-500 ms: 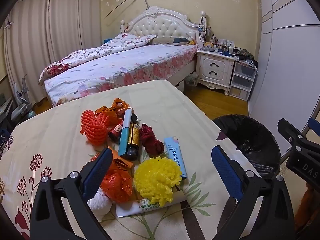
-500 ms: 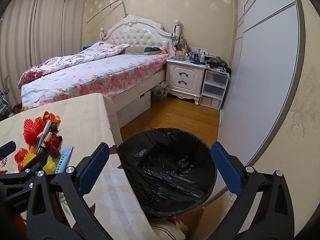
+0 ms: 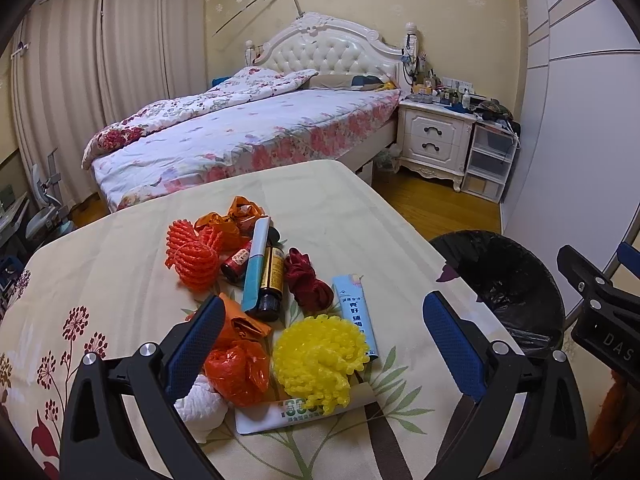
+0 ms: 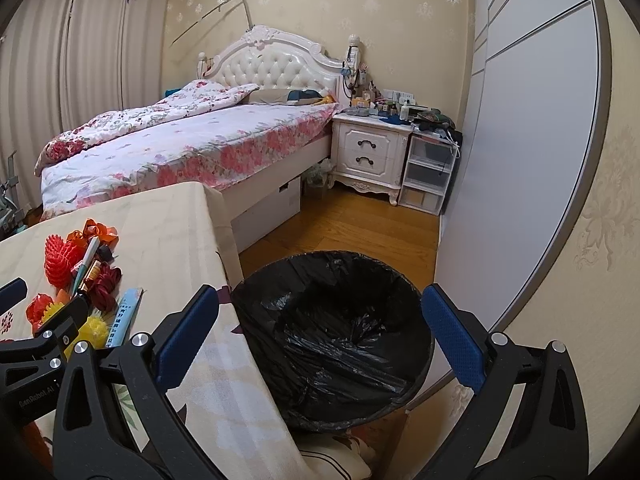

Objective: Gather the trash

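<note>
1. Where the cloth-covered table (image 3: 120, 264) ends on its right side, a bin (image 4: 332, 344) lined with a black bag stands on the floor, just beside the edge.
2. Trash lies clustered on the table: yellow foam net (image 3: 320, 356), orange foam net (image 3: 192, 256), brown bottle (image 3: 272, 280), pale blue box (image 3: 356, 316), dark red string (image 3: 308, 284), crumpled orange wrapper (image 3: 238, 368).
3. Left gripper (image 3: 320, 348): jaws spread wide, nothing clamped, hovering over the pile's near end.
4. Right gripper (image 4: 320, 340): jaws wide apart, empty, above the bin.

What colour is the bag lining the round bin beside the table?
Black: the glossy plastic liner of the round bin shows best in the right wrist view.
</note>
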Tool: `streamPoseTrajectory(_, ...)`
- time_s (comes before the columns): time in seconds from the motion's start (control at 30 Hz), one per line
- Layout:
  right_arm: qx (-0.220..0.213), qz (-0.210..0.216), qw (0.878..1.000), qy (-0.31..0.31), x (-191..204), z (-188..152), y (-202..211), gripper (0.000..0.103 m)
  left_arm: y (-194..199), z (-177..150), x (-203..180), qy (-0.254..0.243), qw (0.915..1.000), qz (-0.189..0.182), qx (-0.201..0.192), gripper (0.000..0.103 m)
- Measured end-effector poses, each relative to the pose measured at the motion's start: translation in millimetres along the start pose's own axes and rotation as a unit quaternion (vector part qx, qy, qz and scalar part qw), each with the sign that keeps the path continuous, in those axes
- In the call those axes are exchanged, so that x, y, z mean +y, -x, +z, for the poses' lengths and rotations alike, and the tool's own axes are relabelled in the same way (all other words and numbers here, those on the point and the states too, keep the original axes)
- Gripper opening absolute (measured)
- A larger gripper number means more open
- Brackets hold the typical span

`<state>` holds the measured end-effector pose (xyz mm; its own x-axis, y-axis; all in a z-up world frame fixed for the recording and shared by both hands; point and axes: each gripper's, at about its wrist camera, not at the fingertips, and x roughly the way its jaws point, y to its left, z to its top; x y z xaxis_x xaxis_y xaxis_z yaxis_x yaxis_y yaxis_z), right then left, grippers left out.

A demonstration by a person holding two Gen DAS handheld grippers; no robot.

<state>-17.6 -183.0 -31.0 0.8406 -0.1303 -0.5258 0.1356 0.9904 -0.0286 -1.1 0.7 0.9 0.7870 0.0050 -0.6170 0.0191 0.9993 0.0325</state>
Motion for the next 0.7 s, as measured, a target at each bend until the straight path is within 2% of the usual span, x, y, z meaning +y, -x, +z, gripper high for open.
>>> streamPoseTrajectory(0.7,0.001,-0.002,1.000,0.001,2.3,0.7,-0.8,0.099,1.4,-1.9,2.9,0.001,1.0000,0.000,0.003,0.096)
